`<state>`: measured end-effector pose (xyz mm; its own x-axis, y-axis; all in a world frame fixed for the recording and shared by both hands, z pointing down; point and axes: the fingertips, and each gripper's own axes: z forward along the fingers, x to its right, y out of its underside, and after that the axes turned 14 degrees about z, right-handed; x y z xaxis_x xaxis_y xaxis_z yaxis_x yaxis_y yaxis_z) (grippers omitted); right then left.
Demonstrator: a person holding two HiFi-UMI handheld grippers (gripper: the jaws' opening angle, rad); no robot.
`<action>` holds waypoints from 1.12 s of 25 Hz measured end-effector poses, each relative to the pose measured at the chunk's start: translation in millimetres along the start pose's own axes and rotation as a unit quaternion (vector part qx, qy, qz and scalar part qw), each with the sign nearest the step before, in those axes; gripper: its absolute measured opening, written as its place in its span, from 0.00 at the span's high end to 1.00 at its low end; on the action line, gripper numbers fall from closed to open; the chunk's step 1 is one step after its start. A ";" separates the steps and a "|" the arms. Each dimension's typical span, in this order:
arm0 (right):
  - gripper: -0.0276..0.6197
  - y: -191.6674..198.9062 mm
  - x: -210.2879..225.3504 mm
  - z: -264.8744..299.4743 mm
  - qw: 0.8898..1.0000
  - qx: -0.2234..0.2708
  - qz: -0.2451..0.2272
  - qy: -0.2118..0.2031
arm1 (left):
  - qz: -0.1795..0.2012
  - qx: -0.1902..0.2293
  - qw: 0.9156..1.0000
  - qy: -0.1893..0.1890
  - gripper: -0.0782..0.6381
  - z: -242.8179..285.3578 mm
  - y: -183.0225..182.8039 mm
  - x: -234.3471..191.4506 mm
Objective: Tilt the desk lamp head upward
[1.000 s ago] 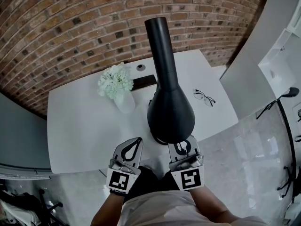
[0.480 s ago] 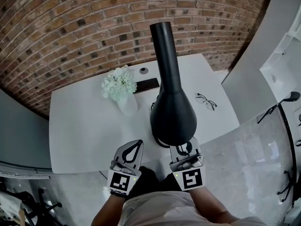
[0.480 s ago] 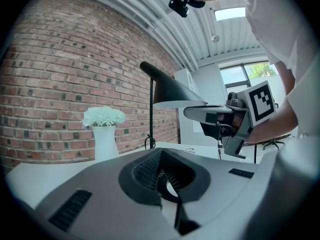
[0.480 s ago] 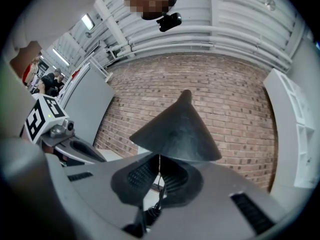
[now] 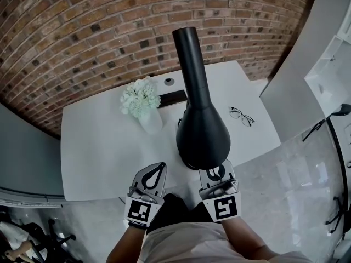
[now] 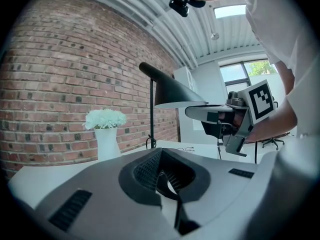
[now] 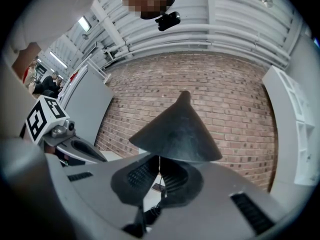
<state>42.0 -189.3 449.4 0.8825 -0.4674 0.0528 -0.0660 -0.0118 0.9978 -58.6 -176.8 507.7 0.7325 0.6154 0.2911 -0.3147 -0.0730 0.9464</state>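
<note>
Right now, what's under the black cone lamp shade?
Left gripper view shows the right gripper just below the black cone lamp shade rim, plus thin black stem and white table. Shade's inside is hidden.

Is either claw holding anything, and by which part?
Nothing is held. The left claw and right claw are shut, empty; the right sits beneath the lamp head.

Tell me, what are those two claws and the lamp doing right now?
Left gripper shut, empty. Right gripper shut, tips just under rim of lamp head. Vase and glasses off to the sides.
</note>
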 end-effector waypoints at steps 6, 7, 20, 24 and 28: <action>0.93 -10.4 -3.2 -7.6 1.000 -0.016 0.004 0.000 | -0.003 -0.005 1.000 0.012 0.88 -2.2 -14.4 3.3; 0.93 -12.1 -3.4 -8.9 1.000 -0.019 0.006 0.000 | -0.005 -0.006 1.000 0.013 0.88 -2.8 -17.3 3.9; 0.93 -31.9 -12.4 -23.2 0.998 -0.058 0.013 -0.007 | -0.021 -0.011 1.000 0.004 0.88 -17.4 -47.0 0.2; 0.93 -39.2 -17.1 -22.8 0.998 -0.061 0.010 -0.015 | -0.026 -0.008 1.000 -0.003 0.88 -20.2 -48.7 -4.0; 0.93 -43.9 -20.7 -25.0 0.998 -0.062 0.009 -0.020 | -0.031 -0.009 0.999 -0.008 0.88 -22.2 -48.3 -7.4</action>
<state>38.3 -157.0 405.6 0.8626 -0.5009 0.0708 -0.0210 0.1043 0.9943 -62.2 -160.4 456.7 0.7596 0.6064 0.2351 -0.2804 -0.0208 0.9597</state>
